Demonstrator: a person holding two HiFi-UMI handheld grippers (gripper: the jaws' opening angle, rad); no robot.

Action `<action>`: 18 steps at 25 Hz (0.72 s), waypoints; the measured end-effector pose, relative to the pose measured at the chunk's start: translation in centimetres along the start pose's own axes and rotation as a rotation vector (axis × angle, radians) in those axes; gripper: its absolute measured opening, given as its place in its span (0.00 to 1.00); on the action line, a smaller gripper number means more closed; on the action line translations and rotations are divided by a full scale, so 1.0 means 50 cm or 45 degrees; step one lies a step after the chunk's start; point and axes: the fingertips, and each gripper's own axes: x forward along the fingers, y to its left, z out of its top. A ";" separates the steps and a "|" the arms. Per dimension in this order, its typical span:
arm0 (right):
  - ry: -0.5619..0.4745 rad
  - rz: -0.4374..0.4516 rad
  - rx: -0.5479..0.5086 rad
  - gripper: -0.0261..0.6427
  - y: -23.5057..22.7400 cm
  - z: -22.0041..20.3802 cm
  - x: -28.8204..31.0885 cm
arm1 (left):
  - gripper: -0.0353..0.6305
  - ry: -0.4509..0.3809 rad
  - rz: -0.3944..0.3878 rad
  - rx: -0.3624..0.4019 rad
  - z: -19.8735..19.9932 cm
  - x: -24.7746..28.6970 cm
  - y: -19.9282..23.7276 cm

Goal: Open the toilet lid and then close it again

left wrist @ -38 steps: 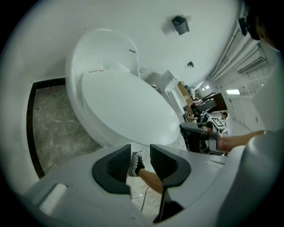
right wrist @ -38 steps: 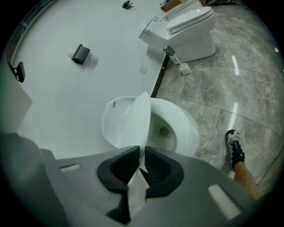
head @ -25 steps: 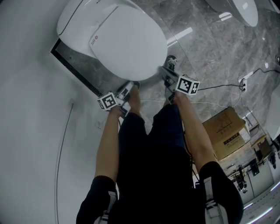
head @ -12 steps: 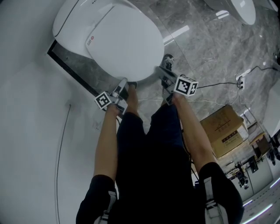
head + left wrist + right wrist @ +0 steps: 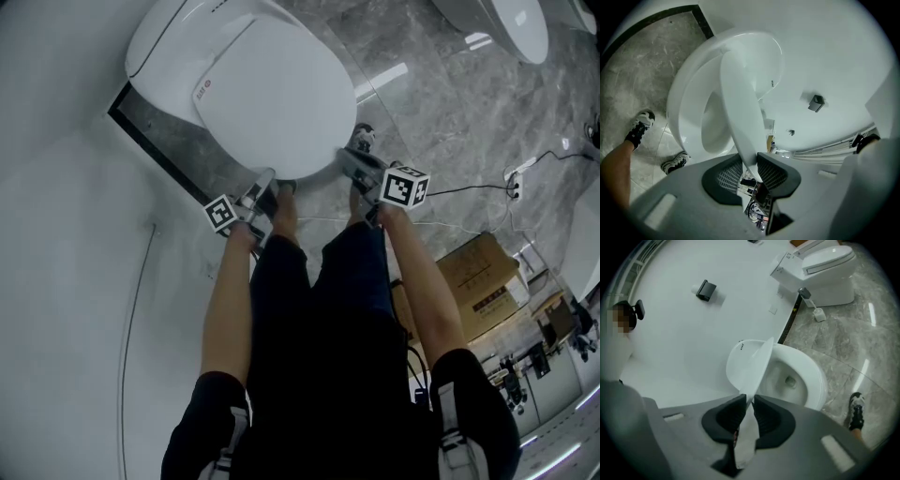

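The white toilet lid (image 5: 272,94) lies low over the bowl, its front edge raised a little. My left gripper (image 5: 264,183) is at the front left of that edge. In the left gripper view the lid (image 5: 740,108) runs down between the pads of the left gripper (image 5: 749,164), whose jaws have just been closing onto it. My right gripper (image 5: 349,161) holds the front right. There the lid (image 5: 752,364) is pinched in the right gripper (image 5: 750,401), whose jaws have just been opening slightly, with the edge still between them. The open bowl (image 5: 790,378) shows beneath.
The person's shoes (image 5: 640,129) (image 5: 855,411) stand close by the bowl on the grey marble floor. A cardboard box (image 5: 478,281) and a cable with a socket (image 5: 517,178) lie to the right. A second toilet (image 5: 825,268) with a brush (image 5: 813,305) stands farther along the white wall.
Both grippers stay at the lid's front edge. The left gripper has rolled a little and closed in on the edge. The right gripper has risen slightly with the lid.
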 end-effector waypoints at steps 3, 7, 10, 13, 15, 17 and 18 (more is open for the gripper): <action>0.061 -0.037 -0.115 0.16 0.014 0.002 0.003 | 0.21 0.003 -0.013 -0.021 0.002 -0.003 -0.017; 0.080 -0.098 -0.214 0.31 0.039 0.019 0.000 | 0.21 0.007 -0.036 -0.029 0.007 -0.018 -0.047; 0.033 -0.156 -0.277 0.32 0.066 0.038 -0.011 | 0.21 0.036 -0.039 -0.042 0.011 -0.025 -0.073; -0.050 -0.218 -0.353 0.32 0.104 0.058 -0.019 | 0.21 0.075 -0.036 -0.037 0.023 -0.035 -0.091; -0.064 -0.300 -0.503 0.32 0.128 0.067 -0.031 | 0.21 0.112 -0.029 -0.025 0.025 -0.040 -0.101; 0.019 -0.407 -0.798 0.32 0.155 0.060 -0.041 | 0.21 0.149 -0.022 -0.018 0.022 -0.044 -0.114; 0.091 -0.451 -0.976 0.32 0.169 0.053 -0.042 | 0.21 0.161 -0.024 -0.022 0.021 -0.046 -0.123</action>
